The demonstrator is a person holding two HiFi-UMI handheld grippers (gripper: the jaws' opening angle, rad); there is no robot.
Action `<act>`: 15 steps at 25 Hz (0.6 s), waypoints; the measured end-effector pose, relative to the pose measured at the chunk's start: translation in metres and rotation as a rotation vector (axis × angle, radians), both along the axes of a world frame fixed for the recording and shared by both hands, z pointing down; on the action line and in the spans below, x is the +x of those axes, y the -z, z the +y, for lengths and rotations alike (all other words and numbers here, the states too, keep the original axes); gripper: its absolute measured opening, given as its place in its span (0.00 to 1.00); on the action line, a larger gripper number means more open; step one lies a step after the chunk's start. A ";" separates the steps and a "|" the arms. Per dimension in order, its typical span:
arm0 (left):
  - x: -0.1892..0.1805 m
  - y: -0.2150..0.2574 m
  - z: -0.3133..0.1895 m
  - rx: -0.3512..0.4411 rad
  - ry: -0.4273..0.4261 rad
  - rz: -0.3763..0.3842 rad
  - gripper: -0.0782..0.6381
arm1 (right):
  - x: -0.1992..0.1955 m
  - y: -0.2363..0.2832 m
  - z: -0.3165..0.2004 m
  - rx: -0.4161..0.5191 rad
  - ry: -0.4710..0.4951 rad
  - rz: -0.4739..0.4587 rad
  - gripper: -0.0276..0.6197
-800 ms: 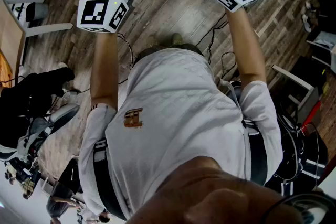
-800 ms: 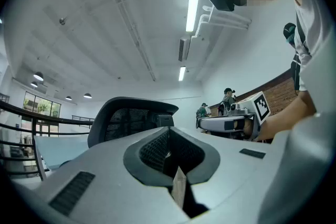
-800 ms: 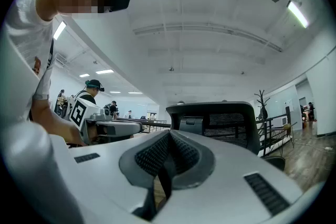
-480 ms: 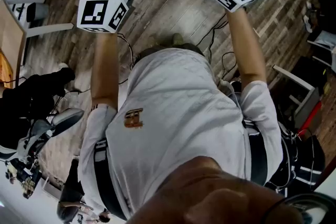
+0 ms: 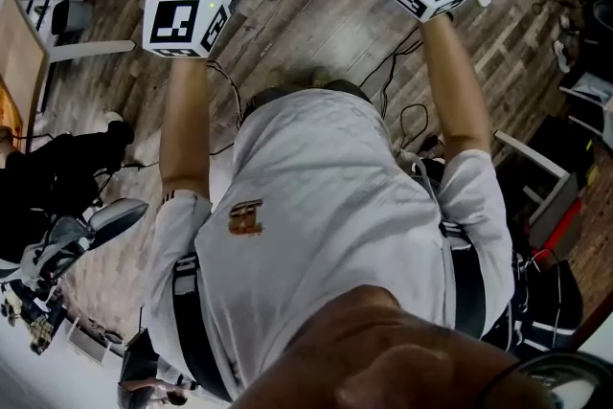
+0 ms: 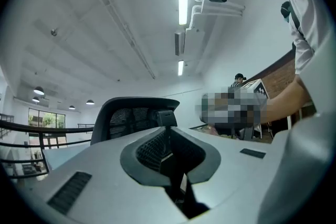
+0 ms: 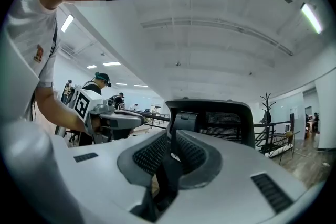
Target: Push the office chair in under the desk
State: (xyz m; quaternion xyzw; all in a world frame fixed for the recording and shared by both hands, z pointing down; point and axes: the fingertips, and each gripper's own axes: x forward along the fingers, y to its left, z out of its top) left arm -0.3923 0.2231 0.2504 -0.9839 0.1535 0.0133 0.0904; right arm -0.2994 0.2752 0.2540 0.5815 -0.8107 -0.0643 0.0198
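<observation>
Chair (image 7: pixel 226 118), mid-frame, should roll lightly; push its stiff upper rim; left gripper (image 6: pixel 168 134), right gripper (image 7: pixel 171 140): jaws pressed together, empty.

Cables (image 5: pixel 388 69) on wooden floor (image 5: pixel 306 29)

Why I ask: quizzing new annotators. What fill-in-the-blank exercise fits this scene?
1. The left claw and right claw are both ___, with nothing held.
2. Ahead of both stands an office ___ with a mesh back.
3. The floor is laid with ___ planks.
Missing words: shut; chair; wooden.
</observation>
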 end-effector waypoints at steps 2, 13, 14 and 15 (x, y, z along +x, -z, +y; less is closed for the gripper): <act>0.005 -0.001 0.003 0.028 0.011 -0.020 0.14 | 0.007 -0.003 0.003 -0.010 0.006 0.023 0.10; 0.021 -0.022 -0.017 0.286 0.096 -0.252 0.24 | 0.033 -0.022 -0.012 -0.081 0.029 0.229 0.20; 0.022 -0.025 -0.020 0.307 0.098 -0.277 0.26 | 0.034 -0.024 -0.016 -0.088 0.032 0.245 0.22; 0.025 -0.027 -0.023 0.331 0.099 -0.302 0.27 | 0.036 -0.025 -0.019 -0.093 0.032 0.265 0.23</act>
